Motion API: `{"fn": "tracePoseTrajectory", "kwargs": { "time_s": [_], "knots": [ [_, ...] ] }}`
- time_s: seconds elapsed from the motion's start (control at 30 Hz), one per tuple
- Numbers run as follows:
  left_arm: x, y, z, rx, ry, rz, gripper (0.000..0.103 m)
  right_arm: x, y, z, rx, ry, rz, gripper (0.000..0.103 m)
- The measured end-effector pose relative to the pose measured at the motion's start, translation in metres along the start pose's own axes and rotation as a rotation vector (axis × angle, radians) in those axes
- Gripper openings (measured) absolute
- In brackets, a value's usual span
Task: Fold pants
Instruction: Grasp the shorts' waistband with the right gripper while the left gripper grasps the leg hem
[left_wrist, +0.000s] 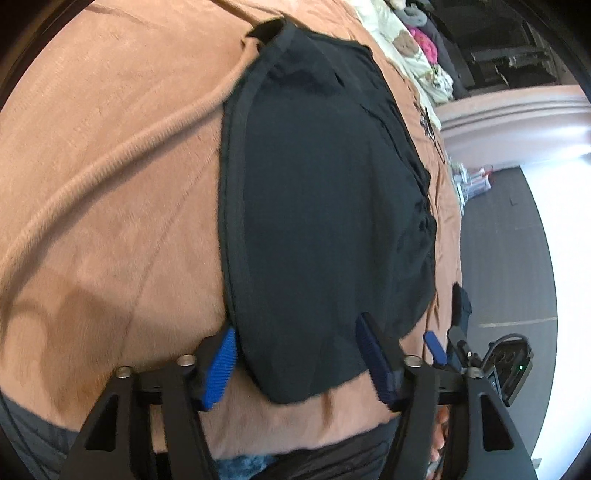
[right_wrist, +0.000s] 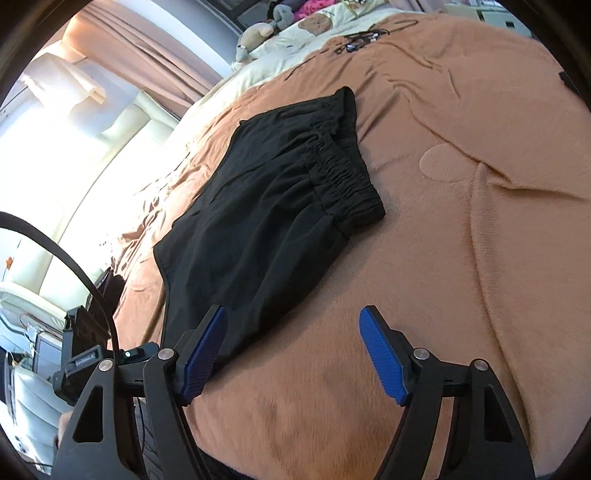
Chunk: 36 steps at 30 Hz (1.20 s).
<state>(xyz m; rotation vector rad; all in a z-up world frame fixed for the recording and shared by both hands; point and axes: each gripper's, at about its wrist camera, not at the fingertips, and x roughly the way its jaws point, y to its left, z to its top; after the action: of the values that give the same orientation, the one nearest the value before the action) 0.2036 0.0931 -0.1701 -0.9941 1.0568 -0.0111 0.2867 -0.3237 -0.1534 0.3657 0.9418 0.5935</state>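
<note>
Black pants (left_wrist: 325, 206) lie folded flat on a tan blanket (left_wrist: 110, 184). In the right wrist view the pants (right_wrist: 266, 221) show their gathered elastic waistband (right_wrist: 347, 184) at the far right end. My left gripper (left_wrist: 295, 354) is open, its blue fingers either side of the pants' near edge, low over the cloth. My right gripper (right_wrist: 295, 347) is open and empty, just off the pants' near corner over the blanket (right_wrist: 461, 258). The right gripper also shows in the left wrist view (left_wrist: 439, 350).
A cream quilt with bear prints (right_wrist: 314, 26) and a soft toy (right_wrist: 258, 33) lie at the bed's far end. Black cables (right_wrist: 358, 40) rest on the blanket. The bed edge and dark floor (left_wrist: 517, 229) lie right of the pants. Curtains and a bright window (right_wrist: 74, 129) are at left.
</note>
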Motion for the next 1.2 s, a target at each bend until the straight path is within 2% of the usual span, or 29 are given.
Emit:
{"fn": "tracePoseTrajectory", "kwargs": {
  "time_s": [0.17, 0.3, 0.4, 0.43, 0.47, 0.5, 0.57, 0.7, 0.77, 0.83, 1.2],
  "knots": [
    [-0.001, 0.0, -0.002, -0.008, -0.015, 0.037, 0.04, 0.013, -0.015, 0.014, 0.089, 0.019, 0.026, 0.073],
    [-0.002, 0.002, -0.01, -0.019, -0.027, 0.052, 0.031, 0.026, -0.021, 0.02, 0.134, 0.034, 0.025, 0.073],
    [-0.002, 0.004, -0.012, -0.024, -0.041, 0.079, 0.013, 0.03, -0.02, 0.025, 0.133, 0.029, 0.023, 0.073],
    [-0.002, 0.005, -0.012, -0.028, -0.043, 0.08, 0.007, 0.031, -0.019, 0.028, 0.126, 0.026, 0.018, 0.07],
    [-0.003, 0.005, -0.013, -0.031, -0.047, 0.075, 0.005, 0.036, -0.011, 0.03, 0.119, 0.022, 0.012, 0.058],
    [-0.004, 0.004, -0.012, -0.03, -0.05, 0.072, 0.004, 0.039, -0.01, 0.031, 0.116, 0.026, 0.011, 0.042],
    [-0.008, 0.0, -0.013, -0.018, -0.062, 0.068, 0.004, 0.044, -0.008, 0.031, 0.116, 0.038, 0.025, 0.024],
    [-0.019, -0.011, -0.01, 0.009, -0.095, 0.048, 0.004, 0.041, -0.002, 0.037, 0.087, 0.0, 0.042, 0.006],
    [-0.025, -0.017, -0.008, 0.02, -0.113, 0.037, 0.004, 0.032, 0.002, 0.038, 0.077, -0.051, 0.024, 0.006],
    [-0.034, -0.024, -0.003, 0.034, -0.135, 0.019, 0.004, 0.028, 0.004, 0.04, 0.079, -0.076, 0.044, 0.004],
    [-0.067, -0.057, 0.028, 0.107, -0.224, -0.041, 0.004, 0.02, 0.017, 0.049, 0.031, -0.116, 0.077, 0.002]
  ]
}}
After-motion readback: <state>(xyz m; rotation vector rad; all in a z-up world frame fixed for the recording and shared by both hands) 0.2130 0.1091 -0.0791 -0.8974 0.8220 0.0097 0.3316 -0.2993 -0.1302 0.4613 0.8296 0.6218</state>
